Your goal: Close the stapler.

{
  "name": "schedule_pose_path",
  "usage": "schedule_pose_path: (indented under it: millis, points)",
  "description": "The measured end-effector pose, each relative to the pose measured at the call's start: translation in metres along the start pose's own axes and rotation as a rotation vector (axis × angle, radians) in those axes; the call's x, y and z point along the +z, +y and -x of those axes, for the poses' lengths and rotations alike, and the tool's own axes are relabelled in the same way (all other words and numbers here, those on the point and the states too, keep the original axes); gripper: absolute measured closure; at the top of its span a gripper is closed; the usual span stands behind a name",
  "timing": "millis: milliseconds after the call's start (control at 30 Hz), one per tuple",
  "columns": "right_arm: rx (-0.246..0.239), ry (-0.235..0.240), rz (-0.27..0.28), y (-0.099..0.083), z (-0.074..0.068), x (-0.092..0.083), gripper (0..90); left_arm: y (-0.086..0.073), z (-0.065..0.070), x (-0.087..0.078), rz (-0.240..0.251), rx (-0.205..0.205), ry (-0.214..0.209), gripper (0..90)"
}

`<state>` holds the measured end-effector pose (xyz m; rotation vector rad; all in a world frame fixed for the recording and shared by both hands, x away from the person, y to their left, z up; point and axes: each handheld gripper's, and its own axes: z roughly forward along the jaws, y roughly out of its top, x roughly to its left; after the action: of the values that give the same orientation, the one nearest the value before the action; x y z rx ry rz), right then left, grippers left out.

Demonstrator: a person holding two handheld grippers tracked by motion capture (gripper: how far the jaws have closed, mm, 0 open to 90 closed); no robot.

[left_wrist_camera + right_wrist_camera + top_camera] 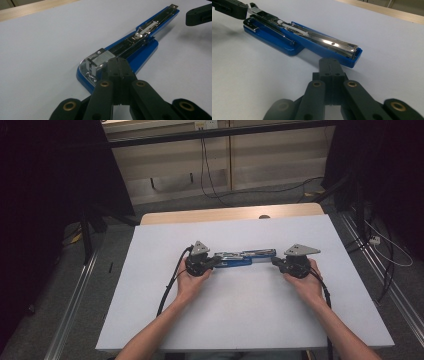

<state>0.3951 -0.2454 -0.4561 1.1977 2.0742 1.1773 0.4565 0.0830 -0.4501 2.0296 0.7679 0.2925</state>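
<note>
A person's left hand (190,282) is holding the left gripper (212,261), which is sitting a little to the nine o'clock side of the middle of the white table (240,315). Its black jaws are lying pressed flat against each other with nothing between them, and in the left gripper view (118,65) their joined tips are resting right at the metal block on the near end of the stapler (130,47); whether they are actually touching it is hard to tell.

The blue stapler (240,258) is lying swung fully open at the centre of the table, stretching from nine o'clock to three o'clock between the two tools. Its blue base is sitting toward nine o'clock, and its long chrome and black magazine arm is running toward three o'clock, channel facing up.

At the three o'clock end, the right hand (307,285) is holding the right gripper (274,261). Its jaws are likewise lying closed together and empty. In the right gripper view (330,65) the tips are pointing at twelve o'clock toward the far blue end of the stapler (312,42), just beside it, with a thin strip of table showing between.
</note>
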Motion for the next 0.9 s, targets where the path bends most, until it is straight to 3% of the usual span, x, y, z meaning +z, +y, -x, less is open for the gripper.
schedule_pose_path:
  millis: [267,367,567,733,900]
  points:
    - [-0.003,-0.001,-0.007,0.001,0.002,0.003,90.0,-0.003,-0.003,0.005,-0.008,0.015,-0.015,90.0]
    - [-0.015,0.009,-0.018,0.005,0.001,0.005,90.0,-0.003,-0.004,0.006,-0.008,0.000,-0.027,90.0]
    - [-0.012,0.018,-0.048,0.008,0.000,0.012,90.0,-0.003,-0.002,0.006,-0.007,0.026,-0.016,90.0]
    - [-0.020,-0.002,-0.106,0.008,0.002,0.011,90.0,-0.002,-0.001,0.006,-0.008,0.032,-0.014,90.0]
    - [0.000,-0.016,-0.112,0.007,0.009,0.011,90.0,-0.002,-0.001,0.006,-0.007,0.030,-0.013,90.0]
